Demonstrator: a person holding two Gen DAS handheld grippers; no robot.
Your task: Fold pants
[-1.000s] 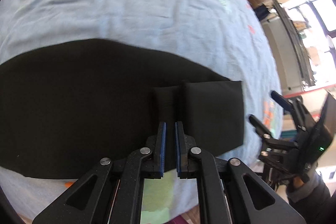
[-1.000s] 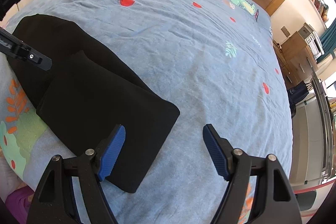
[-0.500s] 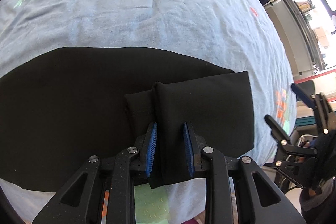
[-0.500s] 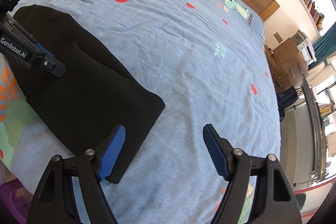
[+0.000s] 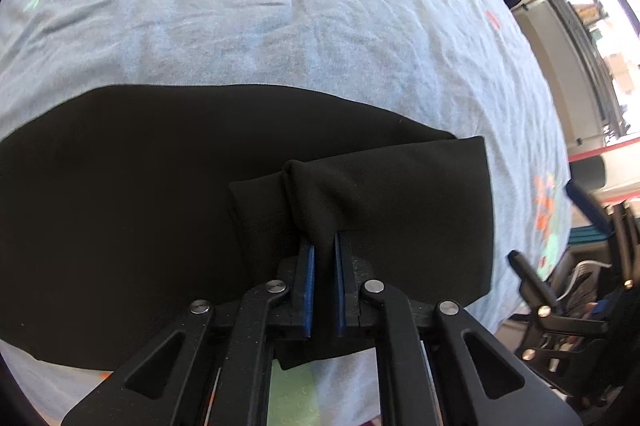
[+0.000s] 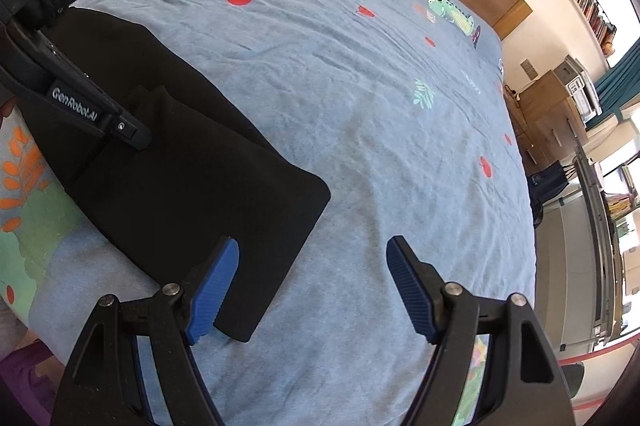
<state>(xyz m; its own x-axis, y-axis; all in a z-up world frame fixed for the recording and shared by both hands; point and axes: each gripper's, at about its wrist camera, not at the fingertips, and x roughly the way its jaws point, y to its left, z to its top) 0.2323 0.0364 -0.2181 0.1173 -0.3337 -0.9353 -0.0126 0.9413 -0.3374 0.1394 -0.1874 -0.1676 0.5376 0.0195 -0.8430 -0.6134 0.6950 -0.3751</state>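
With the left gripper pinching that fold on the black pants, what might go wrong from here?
1. The left gripper, whose jaws have just been closing, pinches only a narrow ridge of the black pants; pulling may bunch the layers or let one slip out.
2. The right gripper hangs open, holding nothing, so the folded end may drag when the left hand moves.
3. The pants lie near the edge of the bed and might slide off.

White lettering "GenRobot.AI" runs along the black side of the left gripper (image 6: 96, 114), up and to the left of the right gripper's blue fingers (image 6: 214, 286). Nothing else is legible.
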